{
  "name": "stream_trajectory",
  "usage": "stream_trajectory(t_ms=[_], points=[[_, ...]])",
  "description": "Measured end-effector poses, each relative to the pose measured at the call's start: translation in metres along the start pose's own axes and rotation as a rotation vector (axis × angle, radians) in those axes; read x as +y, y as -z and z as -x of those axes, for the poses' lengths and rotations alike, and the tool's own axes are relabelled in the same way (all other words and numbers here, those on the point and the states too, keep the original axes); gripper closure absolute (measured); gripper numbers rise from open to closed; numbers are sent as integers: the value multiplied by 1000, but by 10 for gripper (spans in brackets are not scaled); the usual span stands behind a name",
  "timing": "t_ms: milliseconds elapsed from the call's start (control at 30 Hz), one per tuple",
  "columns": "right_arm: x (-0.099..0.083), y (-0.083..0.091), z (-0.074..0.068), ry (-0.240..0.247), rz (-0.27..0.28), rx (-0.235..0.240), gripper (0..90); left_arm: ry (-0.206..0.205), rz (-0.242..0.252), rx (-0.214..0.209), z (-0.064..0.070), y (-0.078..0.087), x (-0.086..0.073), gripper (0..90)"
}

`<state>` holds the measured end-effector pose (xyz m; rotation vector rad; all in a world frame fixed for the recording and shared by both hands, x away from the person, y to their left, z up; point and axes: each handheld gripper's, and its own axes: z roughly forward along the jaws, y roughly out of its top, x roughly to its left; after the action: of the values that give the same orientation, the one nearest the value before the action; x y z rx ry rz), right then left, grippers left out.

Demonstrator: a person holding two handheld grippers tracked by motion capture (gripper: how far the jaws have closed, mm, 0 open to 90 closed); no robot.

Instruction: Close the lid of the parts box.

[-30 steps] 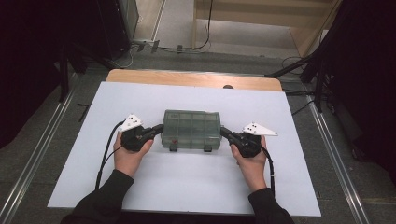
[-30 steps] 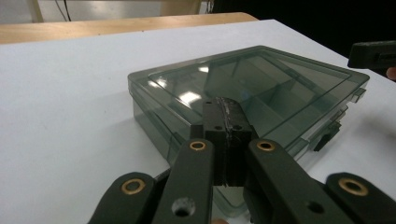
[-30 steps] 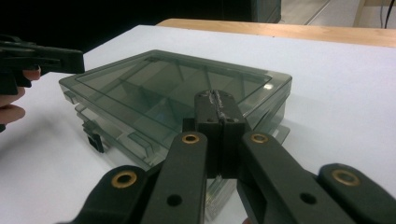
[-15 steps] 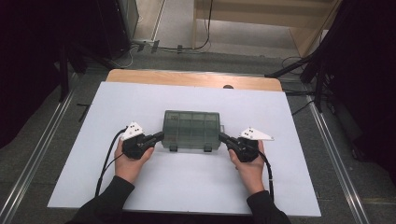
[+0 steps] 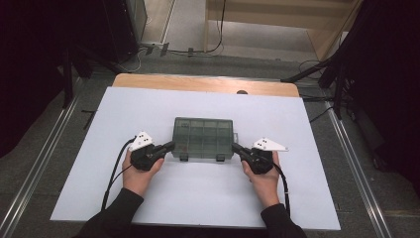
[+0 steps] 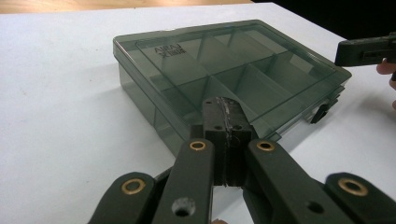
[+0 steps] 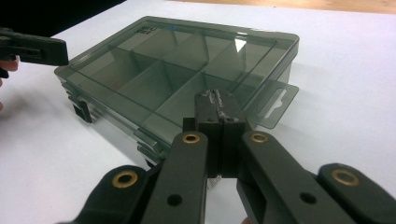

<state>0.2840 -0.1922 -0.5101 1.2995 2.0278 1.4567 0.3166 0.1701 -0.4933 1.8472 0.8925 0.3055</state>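
Smoky grey-green clear box; black tongs; white table.

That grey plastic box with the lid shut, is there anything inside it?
Through the clear lid, the box shows only dividers and bare compartments. The near corner is hidden behind the left gripper.

One camera sits up high, looking forward and down at the whole table. The other two ride low and close — both face the same box from opposite sides.
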Motion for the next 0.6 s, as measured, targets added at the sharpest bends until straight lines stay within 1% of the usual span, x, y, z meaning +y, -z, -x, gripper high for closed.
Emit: stream_trajectory(t_ms=[133, 200, 233, 267, 300, 333, 367, 400, 433, 467, 500, 533, 567, 600], points=[[-1, 0, -2, 18, 4, -4, 900, -2, 1, 0, 0, -1, 0, 900], [-1, 0, -3, 13, 2, -7, 900, 2, 5, -2, -1, -1, 0, 900], [-1, 0, -2, 19, 5, -12, 900, 3, 6, -1, 0, -1, 0, 900], [-1, 0, -2, 19, 6, -17, 900, 3, 4, 0, -1, -1, 0, 900], [-1, 1, -2, 8, 11, -25, 900, 4, 4, -2, -1, -1, 0, 900], [-1, 2, -1, 3, 22, -25, 866, 4, 4, -1, -1, -1, 0, 900], [-1, 3, 0, -1, 22, -24, 797, 5, 5, -3, -1, -1, 0, 900], [-1, 5, 1, 0, 25, -42, 706, 5, 5, -1, -1, -1, 0, 900], [-1, 6, 1, 4, 29, -61, 640, 4, 5, 1, -1, -1, 0, 900], [0, 9, 2, 9, 30, -64, 561, 4, 6, 1, -1, -1, 0, 900], [0, 11, 2, 9, 31, -70, 436, 5, 1, 2, -1, -1, 1, 900], [1, 13, 1, 7, 32, -85, 323, 3, -3, 4, 0, -1, 1, 900], [2, 16, 2, 4, 34, -107, 182, 2, -3, 6, 0, -1, 1, 900], [2, 18, 2, 13, 35, -130, 97, 2, -4, 7, 0, -1, 1, 900]])
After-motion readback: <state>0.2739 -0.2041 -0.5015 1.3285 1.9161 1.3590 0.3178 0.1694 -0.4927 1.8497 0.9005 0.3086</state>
